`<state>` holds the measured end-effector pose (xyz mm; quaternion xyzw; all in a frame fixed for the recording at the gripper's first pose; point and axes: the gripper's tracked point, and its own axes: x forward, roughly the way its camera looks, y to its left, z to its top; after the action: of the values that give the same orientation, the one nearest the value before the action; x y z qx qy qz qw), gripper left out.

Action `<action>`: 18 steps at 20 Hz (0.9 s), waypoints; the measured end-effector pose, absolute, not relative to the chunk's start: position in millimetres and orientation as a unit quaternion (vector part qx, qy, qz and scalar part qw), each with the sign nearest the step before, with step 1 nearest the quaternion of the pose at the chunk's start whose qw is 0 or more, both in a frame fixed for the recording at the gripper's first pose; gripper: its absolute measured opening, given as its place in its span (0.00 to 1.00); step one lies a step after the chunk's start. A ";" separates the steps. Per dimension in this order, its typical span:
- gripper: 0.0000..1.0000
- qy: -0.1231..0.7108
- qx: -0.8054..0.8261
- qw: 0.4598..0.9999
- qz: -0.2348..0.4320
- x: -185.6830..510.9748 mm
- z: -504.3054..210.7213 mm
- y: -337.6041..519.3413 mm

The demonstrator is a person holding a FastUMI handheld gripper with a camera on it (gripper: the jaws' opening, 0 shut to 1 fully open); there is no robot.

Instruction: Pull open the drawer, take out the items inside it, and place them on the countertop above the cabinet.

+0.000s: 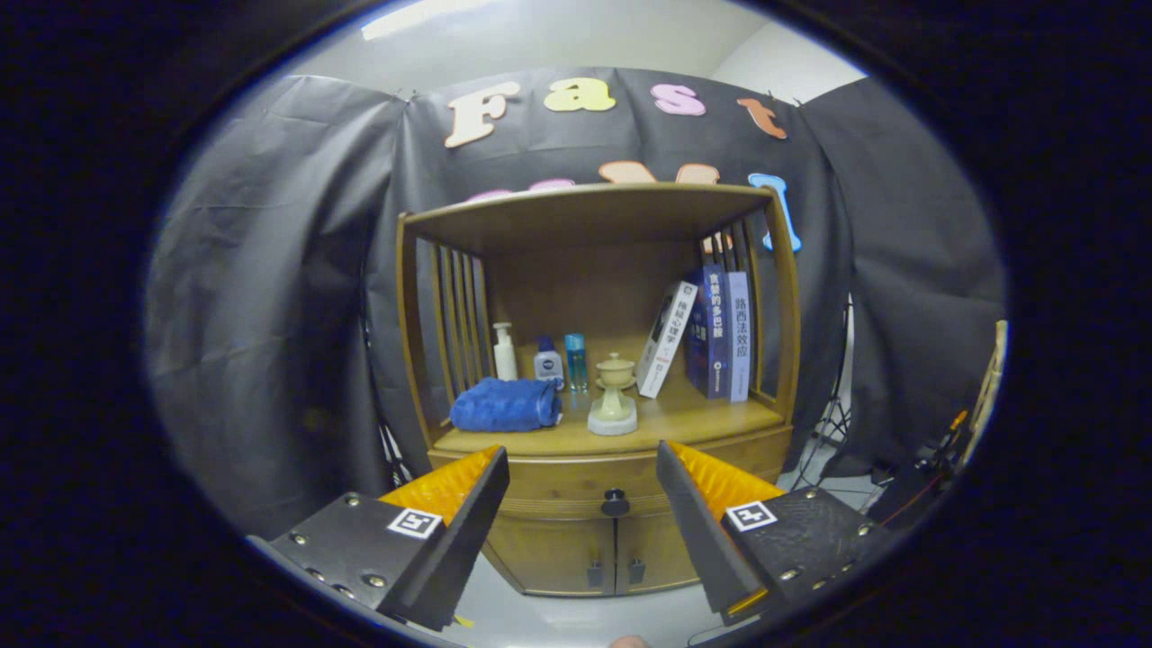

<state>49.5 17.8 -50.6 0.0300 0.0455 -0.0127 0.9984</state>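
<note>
Black cloth hangs behind a wooden cabinet (598, 396) standing on a pale floor.

Drawer (612, 490): closed flush, under the countertop (693, 416); its dark round knob (615, 501) sits between your fingers, beyond them. Likely a stiff, straight pull; the small knob is your only hold, so pinch it squarely or it may slip.

Gripper (583, 477): fingers spread wide, holding nothing, well short of the cabinet.

Countertop carries: blue towel (504, 405), three small bottles (544, 360), pale ceramic stand (613, 396) (fragile, I judge), books (711, 333).

Drawer contents: hidden from you. Whether those goods came from it cannot be told. Two lower doors (612, 558) closed.
</note>
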 end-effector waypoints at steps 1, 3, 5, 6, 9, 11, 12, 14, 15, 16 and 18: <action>0.99 0.045 0.035 0.998 -0.010 46.2 -45.6 14.7; 0.99 0.040 0.050 0.998 0.004 41.2 -35.4 11.7; 0.99 0.031 0.058 0.998 0.010 39.1 -27.6 4.5; 0.99 0.032 0.058 0.998 0.009 38.4 -27.7 0.0; 0.99 0.028 0.035 0.999 0.017 33.9 -22.8 -5.3; 0.99 0.015 0.012 0.999 0.027 30.1 -14.0 -3.0; 0.99 0.006 0.000 0.999 0.032 28.2 -8.1 -0.7; 0.99 -0.001 -0.012 0.998 0.055 21.9 -8.5 12.6; 0.99 -0.004 -0.017 0.997 0.071 19.3 -8.7 21.3; 0.99 -0.003 -0.023 0.997 0.080 18.1 -10.9 26.0; 0.99 0.007 -0.027 0.996 0.081 10.6 -14.3 26.2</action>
<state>10.6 26.2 -14.3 -0.0270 0.0075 0.0806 0.9963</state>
